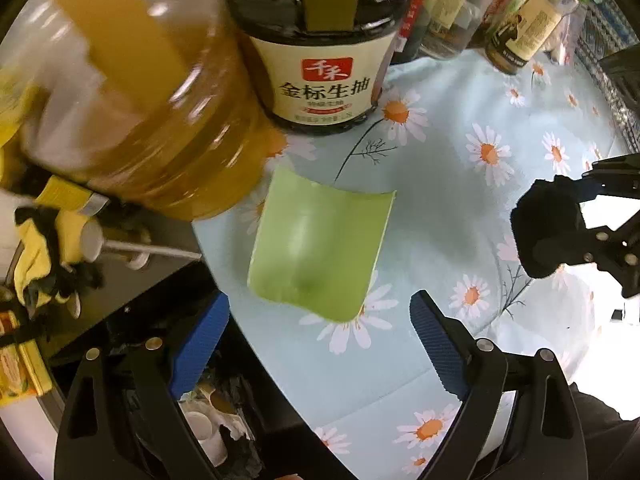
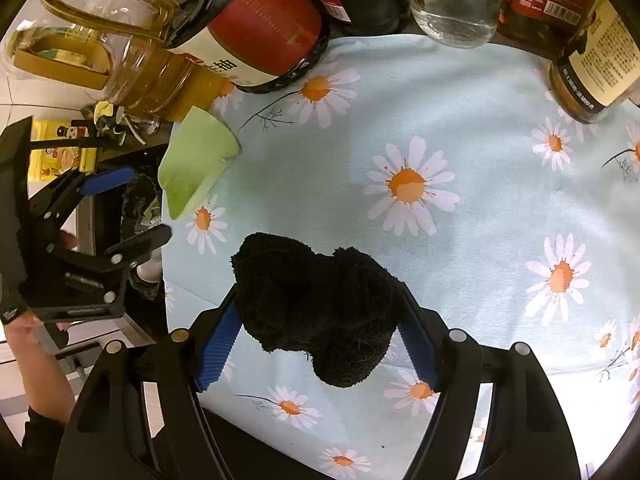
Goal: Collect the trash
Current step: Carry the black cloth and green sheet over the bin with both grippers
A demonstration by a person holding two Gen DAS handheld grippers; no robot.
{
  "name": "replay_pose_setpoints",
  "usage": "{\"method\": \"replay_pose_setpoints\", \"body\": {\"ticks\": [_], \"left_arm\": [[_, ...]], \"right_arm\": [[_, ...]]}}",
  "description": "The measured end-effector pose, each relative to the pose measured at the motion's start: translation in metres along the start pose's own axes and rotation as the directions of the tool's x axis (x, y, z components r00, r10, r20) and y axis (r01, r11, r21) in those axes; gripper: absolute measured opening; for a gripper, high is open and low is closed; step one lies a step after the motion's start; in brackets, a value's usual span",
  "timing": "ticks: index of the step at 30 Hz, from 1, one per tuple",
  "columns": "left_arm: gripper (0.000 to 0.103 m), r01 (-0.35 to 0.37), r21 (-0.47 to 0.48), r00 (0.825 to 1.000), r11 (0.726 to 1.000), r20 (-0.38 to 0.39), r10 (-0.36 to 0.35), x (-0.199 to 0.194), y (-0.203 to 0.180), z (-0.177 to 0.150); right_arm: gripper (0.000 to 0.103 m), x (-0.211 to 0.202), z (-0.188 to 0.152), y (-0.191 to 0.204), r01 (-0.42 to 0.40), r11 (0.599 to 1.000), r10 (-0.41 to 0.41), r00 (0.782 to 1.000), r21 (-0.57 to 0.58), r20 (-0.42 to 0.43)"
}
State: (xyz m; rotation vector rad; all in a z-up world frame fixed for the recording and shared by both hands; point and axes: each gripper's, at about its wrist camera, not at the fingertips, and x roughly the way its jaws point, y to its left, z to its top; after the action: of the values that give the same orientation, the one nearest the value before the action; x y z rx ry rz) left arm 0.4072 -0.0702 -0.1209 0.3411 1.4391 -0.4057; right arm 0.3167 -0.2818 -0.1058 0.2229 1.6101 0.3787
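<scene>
**While the green scrap waits at the bench edge**

While the left hand-held gripper (image 1: pixel 316 344) stands wide open just short of the green peel (image 1: pixel 320 248), centre both fingers on it before closing, clear of the oil jug (image 1: pixel 152 92). The right hand-held gripper (image 2: pixel 320 336) clamps a black cloth (image 2: pixel 316 312).

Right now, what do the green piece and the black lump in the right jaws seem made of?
Green piece: probably a smooth, waxy vegetable peel; it curls and shows a pale sheen. Black lump: likely terry cloth, matte and fuzzy, with loose fibres at its edges.
</scene>
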Motion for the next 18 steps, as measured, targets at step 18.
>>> {"method": "replay_pose_setpoints", "body": {"ticks": [18], "left_arm": [[0.071, -0.023, 0.085, 0.996, 0.996, -0.089, 0.030, 0.036, -0.002, 0.022]], "right_arm": [[0.073, 0.004, 0.000, -0.008, -0.033, 0.999, 0.033, 0.999, 0.019, -0.011]]}}
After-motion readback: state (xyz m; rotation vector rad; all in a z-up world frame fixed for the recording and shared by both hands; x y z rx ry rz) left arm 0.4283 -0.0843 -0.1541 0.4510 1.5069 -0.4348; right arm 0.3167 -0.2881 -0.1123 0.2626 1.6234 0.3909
